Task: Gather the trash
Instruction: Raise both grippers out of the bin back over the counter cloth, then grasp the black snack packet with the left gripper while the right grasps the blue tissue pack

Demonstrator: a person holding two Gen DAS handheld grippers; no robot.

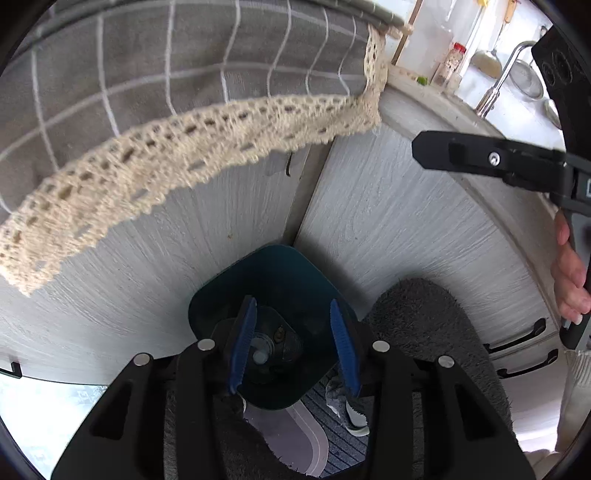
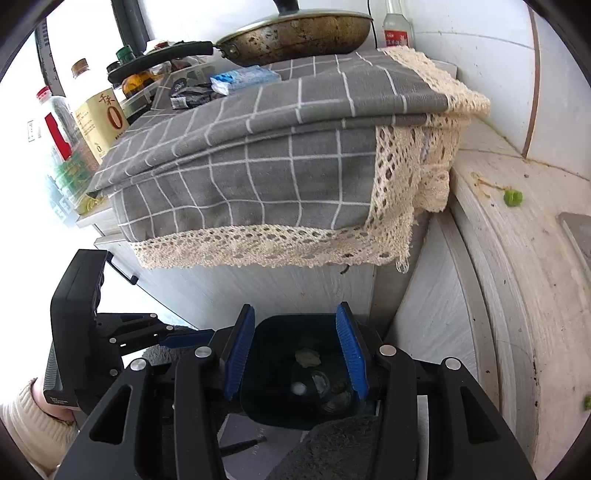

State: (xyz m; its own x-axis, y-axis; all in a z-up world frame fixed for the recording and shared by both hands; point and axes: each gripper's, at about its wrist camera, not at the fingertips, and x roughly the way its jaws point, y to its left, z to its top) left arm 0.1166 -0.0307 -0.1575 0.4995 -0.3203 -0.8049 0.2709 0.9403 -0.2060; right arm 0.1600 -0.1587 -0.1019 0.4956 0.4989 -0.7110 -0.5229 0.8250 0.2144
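- Both tools hang over the dark teal bin [image 2: 295, 373] that stands on the floor in the corner where the two cabinet fronts meet.
- Left tool [image 1: 293, 345]: jaws spread, nothing between the blue pads. Right tool [image 2: 297, 354]: likewise spread and empty.
- Trash location: inside the bin, at least three items visible at the bottom – one pale crumpled scrap [image 2: 306, 358] and two roundish pieces, type unclear.
- More candidate trash on the cloth-covered counter [image 2: 280, 147]: one dark crumpled wrapper [image 2: 192, 94] beside one blue-and-white packet [image 2: 243, 79]. One green scrap [image 2: 512, 197] lies on the bare counter to the right.
- Judgement: drop appears done; next pickup probably starts at the counter.
- To do it well: lift a tool clear of the lace edging [image 2: 266, 251] before moving in, so the cloth is not snagged; approach the wrapper from above, close on its bulk, not a loose corner.
- Other counts: one frying pan [image 2: 295, 35]; several bottles at left, exact number unclear.
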